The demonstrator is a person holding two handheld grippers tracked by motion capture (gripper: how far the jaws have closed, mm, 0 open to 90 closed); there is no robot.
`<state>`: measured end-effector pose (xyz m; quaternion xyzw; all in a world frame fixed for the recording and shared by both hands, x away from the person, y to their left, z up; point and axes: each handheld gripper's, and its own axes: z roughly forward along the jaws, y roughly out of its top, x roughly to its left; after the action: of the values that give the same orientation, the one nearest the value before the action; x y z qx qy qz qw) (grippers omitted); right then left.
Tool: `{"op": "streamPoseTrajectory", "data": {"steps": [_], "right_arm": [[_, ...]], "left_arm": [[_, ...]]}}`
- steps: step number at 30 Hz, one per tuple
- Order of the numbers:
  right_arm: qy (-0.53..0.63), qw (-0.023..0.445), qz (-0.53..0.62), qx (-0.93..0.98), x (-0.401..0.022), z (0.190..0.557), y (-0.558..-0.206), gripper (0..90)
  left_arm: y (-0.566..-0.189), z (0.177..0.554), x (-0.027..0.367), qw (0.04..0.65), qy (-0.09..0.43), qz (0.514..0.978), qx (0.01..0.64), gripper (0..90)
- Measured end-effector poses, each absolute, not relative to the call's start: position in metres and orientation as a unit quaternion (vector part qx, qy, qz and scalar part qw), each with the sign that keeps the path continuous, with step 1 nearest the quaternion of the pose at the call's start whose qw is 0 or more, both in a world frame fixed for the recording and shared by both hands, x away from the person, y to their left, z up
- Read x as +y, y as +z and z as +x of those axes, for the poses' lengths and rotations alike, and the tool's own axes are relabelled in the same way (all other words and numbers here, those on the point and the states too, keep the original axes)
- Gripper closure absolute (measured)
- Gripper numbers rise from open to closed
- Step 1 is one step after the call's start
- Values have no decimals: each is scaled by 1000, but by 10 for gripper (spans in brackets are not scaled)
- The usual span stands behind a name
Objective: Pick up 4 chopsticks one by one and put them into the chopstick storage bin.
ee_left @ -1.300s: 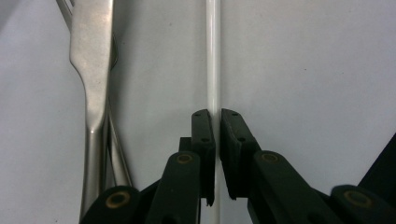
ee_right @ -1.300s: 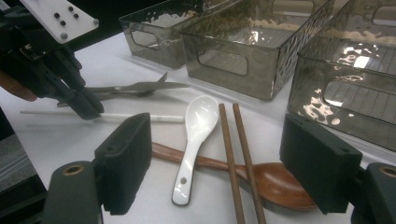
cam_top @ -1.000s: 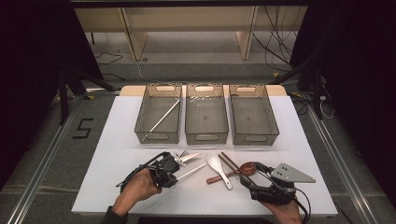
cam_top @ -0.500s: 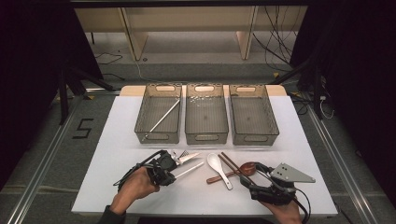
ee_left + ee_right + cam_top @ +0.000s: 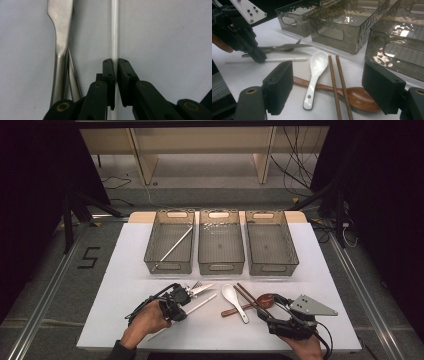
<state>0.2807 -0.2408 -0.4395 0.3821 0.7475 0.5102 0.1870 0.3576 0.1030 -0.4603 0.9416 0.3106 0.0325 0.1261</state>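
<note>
1. Reading any writing: a "5" point(image 5: 90, 257) is marked on the grey floor left of the table; no brand or label can be read on the utensils or bins.
2. Left gripper point(image 5: 181, 301) is clamped on a thin white stick point(image 5: 114, 30), jaws nearly together, near the front edge of the table point(image 5: 125, 285), left of centre.
3. White stick is seen lying flat, w/ a metal knife point(image 5: 60, 37) and fork just beside it.
4. Right gripper point(image 5: 272, 312) is held wide apart, nothing between the jaws, at the front-right part of the table.
5. White spoon point(image 5: 314, 75), brown chopsticks point(image 5: 337, 82) and wooden spoon point(image 5: 359, 98) are spread at front centre; chopsticks cross over the wooden spoon.
6. Three smoky clear bins point(image 5: 220, 265) are lined along the back edge; a pale stick is seen in the left one.
7. Surface is white; beyond it, pale wooden legs, cables and dark curtains at both sides.
</note>
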Motion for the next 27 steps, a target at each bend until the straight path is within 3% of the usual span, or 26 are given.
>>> {"op": "streamPoseTrajectory", "data": {"steps": [17, 27], "right_arm": [[512, 185, 383, 746, -242, 281, -439, 261], [513, 185, 384, 745, -243, 281, -439, 261]], "left_arm": [[-459, 355, 99, 113, 47, 946, 300, 846], [-440, 354, 104, 147, 61, 941, 300, 846]]}}
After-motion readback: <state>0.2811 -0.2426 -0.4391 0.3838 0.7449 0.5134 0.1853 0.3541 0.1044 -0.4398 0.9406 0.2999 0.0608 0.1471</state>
